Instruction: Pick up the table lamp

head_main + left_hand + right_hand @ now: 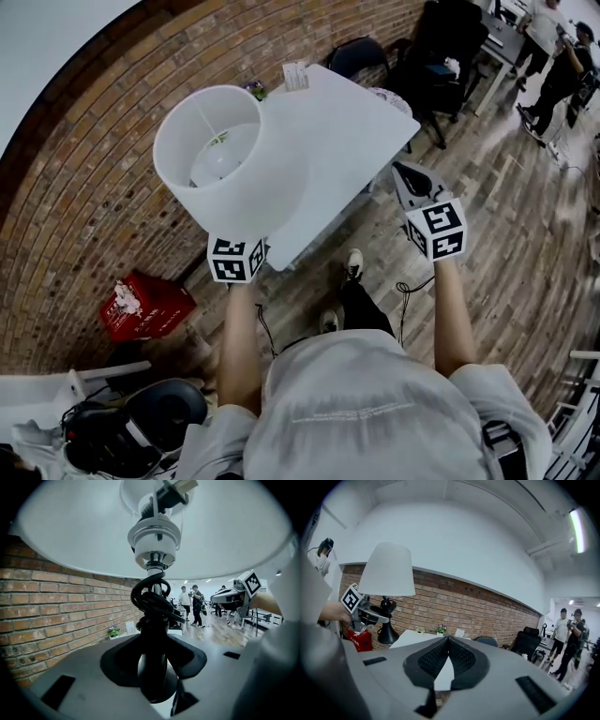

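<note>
The table lamp is lifted off the table, its white shade [220, 159] tilted toward me over the table's left edge. My left gripper [236, 260] sits under the shade, which hides its tips in the head view. In the left gripper view my left gripper [152, 667] is shut on the lamp's black stem [153, 634], with the black cord [152, 597] wound just above. From the right gripper view the lamp [388, 571] hangs clear with its black base [387, 633] in the air. My right gripper [410, 180] is shut on nothing, right of the lamp, its pads [440, 656] touching.
A white table [347, 141] carries a small plant [255, 90] and a card [295, 75] at its far edge. A red bag [141, 305] lies by the brick wall [84, 216]. Black chairs [450, 56] stand behind the table, and people [553, 56] stand far right.
</note>
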Tool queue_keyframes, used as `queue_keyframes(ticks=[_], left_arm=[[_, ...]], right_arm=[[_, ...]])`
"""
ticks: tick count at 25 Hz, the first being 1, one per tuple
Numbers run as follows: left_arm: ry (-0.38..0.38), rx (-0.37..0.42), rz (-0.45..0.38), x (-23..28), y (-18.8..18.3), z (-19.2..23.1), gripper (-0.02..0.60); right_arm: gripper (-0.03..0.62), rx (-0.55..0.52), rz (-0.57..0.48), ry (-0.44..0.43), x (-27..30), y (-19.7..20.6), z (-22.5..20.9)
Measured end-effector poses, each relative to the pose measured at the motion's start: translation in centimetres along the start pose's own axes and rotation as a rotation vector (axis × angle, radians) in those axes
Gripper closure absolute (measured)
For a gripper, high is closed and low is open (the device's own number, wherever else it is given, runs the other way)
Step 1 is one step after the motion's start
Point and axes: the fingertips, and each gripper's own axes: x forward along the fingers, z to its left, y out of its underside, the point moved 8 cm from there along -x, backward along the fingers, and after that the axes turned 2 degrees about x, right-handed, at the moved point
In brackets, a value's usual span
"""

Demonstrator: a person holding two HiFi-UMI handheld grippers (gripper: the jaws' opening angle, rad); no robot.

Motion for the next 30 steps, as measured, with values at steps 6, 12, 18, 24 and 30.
queue_keyframes(ticks=[6, 12, 18, 24, 30], left_arm=[[-0.013, -0.005, -0.022, -2.7, -0.9, -0.5, 0.430], [-0.032, -0.004, -0.023, -4.1, -1.9, -0.6, 0.430], [-0.022, 0.000, -0.039, -4.3, -2.6, -0.9, 0.430], [-0.014, 0.011, -0.054, -4.3, -3.3, -1.0, 0.430], [-0.002, 0.019, -0.062, -3.9, -3.6, -1.3, 0.430]], right_arm=[[0.592, -0.003, -0.003, 0.007, -1.3, -0.2, 0.3], [0.592, -0.010, -0.020, -0.001, -1.6, -0.7, 0.6], [0.592, -0.015, -0.037, -0.006, -1.7, -1.4, 1.0], [0.592, -0.037, -0.032, 0.001, -1.7, -1.4, 1.2], [0.592, -0.036, -0.024, 0.011, -1.9, -1.1, 0.7]])
